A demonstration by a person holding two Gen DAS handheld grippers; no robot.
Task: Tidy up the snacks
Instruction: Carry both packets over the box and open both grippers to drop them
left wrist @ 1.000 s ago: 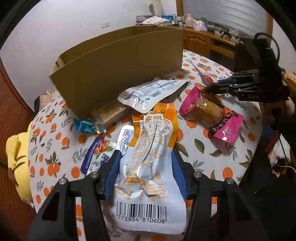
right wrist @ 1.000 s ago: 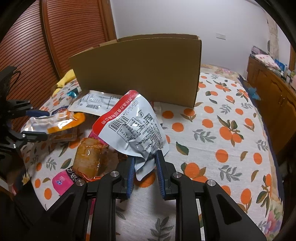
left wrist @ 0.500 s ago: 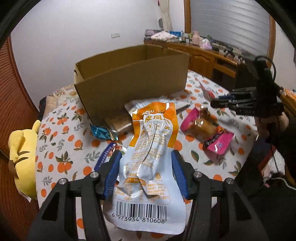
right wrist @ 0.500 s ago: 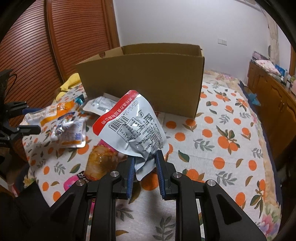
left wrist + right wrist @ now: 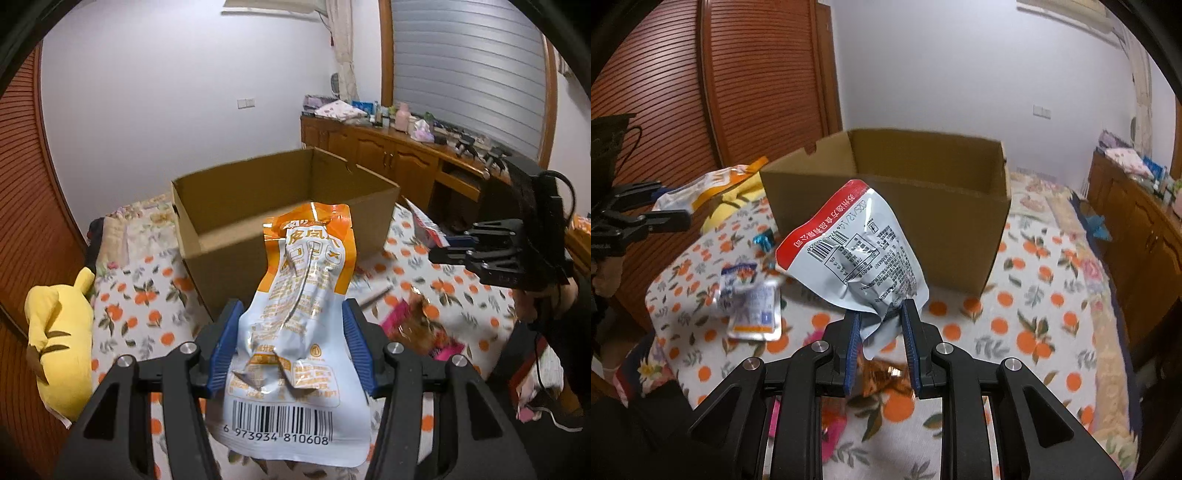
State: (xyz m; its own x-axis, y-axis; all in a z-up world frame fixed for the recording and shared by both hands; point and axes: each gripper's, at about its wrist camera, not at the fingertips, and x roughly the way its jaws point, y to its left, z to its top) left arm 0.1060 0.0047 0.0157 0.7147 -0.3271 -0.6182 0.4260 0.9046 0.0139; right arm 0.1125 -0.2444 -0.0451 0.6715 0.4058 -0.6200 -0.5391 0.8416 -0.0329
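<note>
My left gripper [image 5: 291, 332] is shut on an orange and white snack pouch [image 5: 303, 288], held up above the table in front of the open cardboard box [image 5: 284, 199]. The pouch's barcode end hangs toward the camera. My right gripper [image 5: 881, 325] is shut on the crumpled corner of a red and silver pouch [image 5: 853, 254], also raised before the box [image 5: 923, 206]. Each view shows the other gripper at its edge: the right gripper [image 5: 443, 245] with the red pouch [image 5: 424, 225], and the left gripper [image 5: 668, 206] with the orange pouch [image 5: 713, 184].
On the orange-print tablecloth [image 5: 1034, 325] lie a blue and white pouch [image 5: 750, 295], a blue-wrapped sweet [image 5: 764, 240] and a pink packet [image 5: 417, 325]. A yellow plush toy [image 5: 62, 332] sits at the left edge. A wooden cabinet [image 5: 388, 155] stands behind.
Both grippers have risen with their pouches. The table and the loose snacks have dropped lower in view, and the inside of the box now shows.
</note>
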